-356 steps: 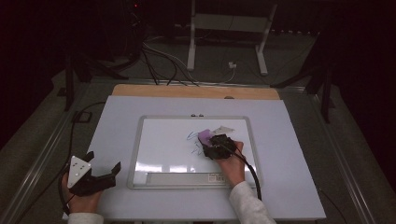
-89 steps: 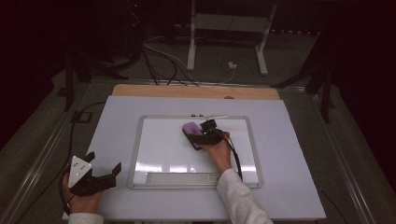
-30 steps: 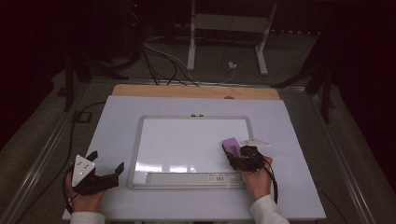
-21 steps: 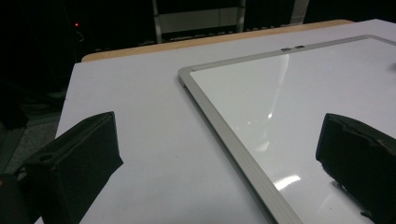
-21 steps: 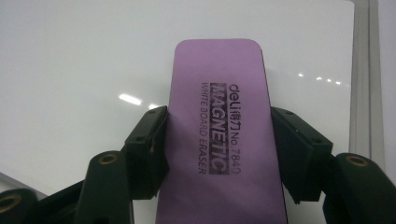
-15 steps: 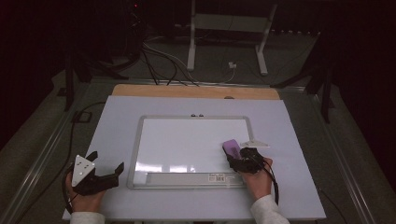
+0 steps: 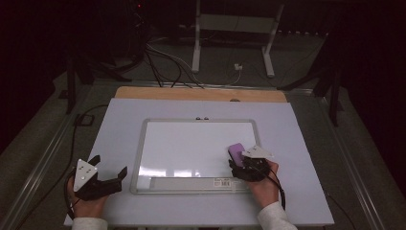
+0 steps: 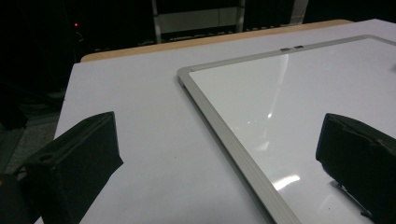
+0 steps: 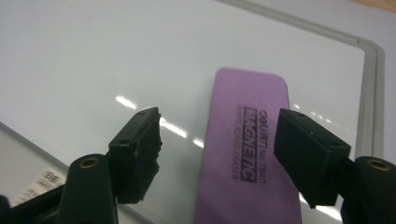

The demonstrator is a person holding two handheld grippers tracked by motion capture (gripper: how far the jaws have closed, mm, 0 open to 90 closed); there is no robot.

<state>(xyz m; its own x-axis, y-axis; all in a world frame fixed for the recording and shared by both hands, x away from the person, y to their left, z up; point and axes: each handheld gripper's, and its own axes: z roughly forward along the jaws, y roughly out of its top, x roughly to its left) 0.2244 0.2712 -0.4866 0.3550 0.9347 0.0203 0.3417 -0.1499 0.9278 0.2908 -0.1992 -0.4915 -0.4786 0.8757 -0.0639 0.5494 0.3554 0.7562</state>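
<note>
R gripper (image 9: pixel 217 144) jaws just opened, off eraser (image 9: pixel 250 154); should lift straight up, clear of whiteboard (image 7: pixel 143 143). L gripper (image 8: pixel 219 158) apart, idle.

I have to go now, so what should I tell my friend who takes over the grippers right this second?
Right gripper: open, jaws just widened. They straddle the purple magnetic eraser without pressing on it.
Left gripper: open, holding nothing, at the table's near left by the whiteboard's left edge.
Eraser: lying flat on the whiteboard, near its right edge, toward the near corner.
Done: the scribbles seen earlier are gone; the board looks wiped clean, and the eraser has been let go.
Left: probably just pulling the right gripper back from the eraser.
</note>
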